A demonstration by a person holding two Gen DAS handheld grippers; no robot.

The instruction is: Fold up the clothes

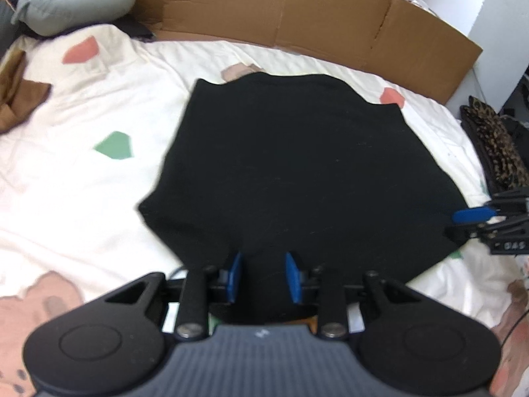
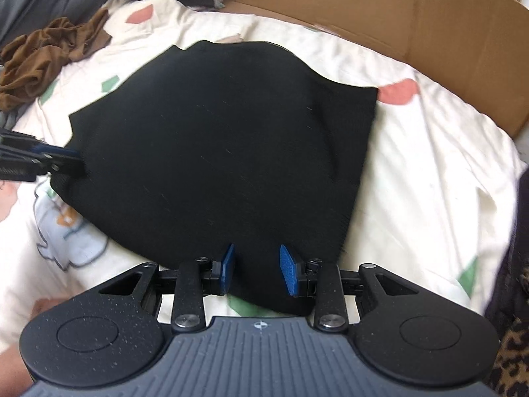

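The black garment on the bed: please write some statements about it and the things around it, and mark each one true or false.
1. The black garment lies spread on a white bed cover with coloured shapes. True.
2. A brown cardboard wall stands behind the bed. True.
3. The crumpled brown cloth lies on top of the black garment. False: it lies apart from it, near the far left of the bed.
4. The left gripper and the right gripper are at opposite ends of the bed. False: both are at the garment's near edge.
5. The black garment is rolled into a ball. False: it lies flat.
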